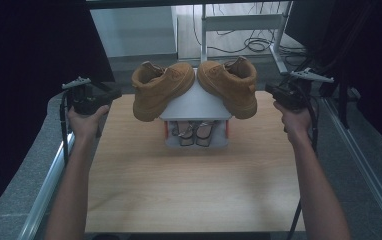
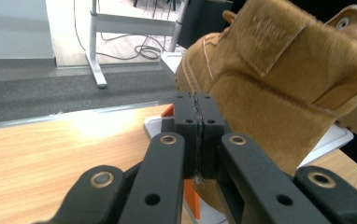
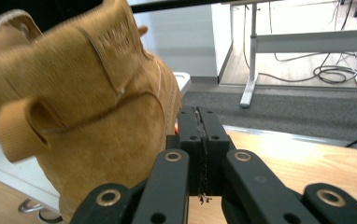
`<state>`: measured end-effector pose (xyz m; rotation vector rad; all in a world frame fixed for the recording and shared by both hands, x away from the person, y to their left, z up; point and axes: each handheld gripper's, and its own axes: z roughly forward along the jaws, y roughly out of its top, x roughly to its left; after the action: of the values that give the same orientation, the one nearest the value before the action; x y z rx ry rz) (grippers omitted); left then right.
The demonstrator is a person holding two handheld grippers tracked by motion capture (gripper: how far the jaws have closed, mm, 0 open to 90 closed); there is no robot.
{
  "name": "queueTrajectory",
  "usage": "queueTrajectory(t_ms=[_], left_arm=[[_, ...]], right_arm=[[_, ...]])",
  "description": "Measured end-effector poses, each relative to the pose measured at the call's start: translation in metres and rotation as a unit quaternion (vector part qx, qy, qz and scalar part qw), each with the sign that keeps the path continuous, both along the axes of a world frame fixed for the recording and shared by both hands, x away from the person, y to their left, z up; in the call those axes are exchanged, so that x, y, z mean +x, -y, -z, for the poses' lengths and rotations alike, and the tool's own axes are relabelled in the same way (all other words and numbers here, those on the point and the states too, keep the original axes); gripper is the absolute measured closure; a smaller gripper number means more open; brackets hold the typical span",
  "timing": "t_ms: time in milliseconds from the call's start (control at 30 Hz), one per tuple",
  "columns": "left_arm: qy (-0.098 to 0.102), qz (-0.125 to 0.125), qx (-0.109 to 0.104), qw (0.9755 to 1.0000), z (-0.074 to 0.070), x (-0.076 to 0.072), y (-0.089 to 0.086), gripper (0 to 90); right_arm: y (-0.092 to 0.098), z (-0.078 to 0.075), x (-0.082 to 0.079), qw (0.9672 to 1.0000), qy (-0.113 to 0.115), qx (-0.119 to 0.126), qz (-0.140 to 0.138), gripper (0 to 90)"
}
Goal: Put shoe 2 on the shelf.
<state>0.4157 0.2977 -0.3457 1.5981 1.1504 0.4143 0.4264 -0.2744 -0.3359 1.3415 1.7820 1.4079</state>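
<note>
Ahead of you, beyond the wooden table [image 1: 189, 185], grey carpet [image 2: 69, 95] gives way to a pale floor strip where a white desk frame [image 1: 239, 22] stands over tangled black cables [image 1: 251, 45]. Dark curtains [image 1: 24, 75] hang to your left and right, and a light wall panel [image 1: 129, 30] sits far left.

Matt suede boots [image 1: 156, 90], smooth wood-grain table [image 1: 189, 185]
</note>
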Motion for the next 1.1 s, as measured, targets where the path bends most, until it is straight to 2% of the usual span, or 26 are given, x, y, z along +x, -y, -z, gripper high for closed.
queueTrajectory(t_ms=[367, 600, 733, 833, 1100], left_arm=[[-0.009, 0.006, 0.006, 0.9999, 0.006, 0.004, 0.010, 89.5], [-0.015, 0.019, 0.009, 0.9997, 0.009, 0.008, 0.023, 89.5], [-0.016, 0.026, 0.016, 0.9994, 0.009, 0.009, 0.032, 89.5], [-0.013, 0.021, 0.028, 0.9993, 0.007, 0.010, 0.035, 89.6], [-0.013, 0.018, 0.022, 0.9995, 0.005, 0.009, 0.039, 89.7]], right_arm=[[-0.006, 0.013, 0.002, 0.9998, -0.013, -0.016, -0.001, 89.1], [-0.016, 0.022, 0.005, 0.9992, -0.023, -0.033, -0.009, 89.1], [-0.023, 0.023, 0.004, 0.9988, -0.019, -0.044, -0.007, 89.2], [-0.022, 0.023, 0.004, 0.9989, -0.020, -0.041, -0.008, 89.2], [-0.025, 0.023, 0.002, 0.9989, -0.013, -0.046, 0.000, 89.3]])
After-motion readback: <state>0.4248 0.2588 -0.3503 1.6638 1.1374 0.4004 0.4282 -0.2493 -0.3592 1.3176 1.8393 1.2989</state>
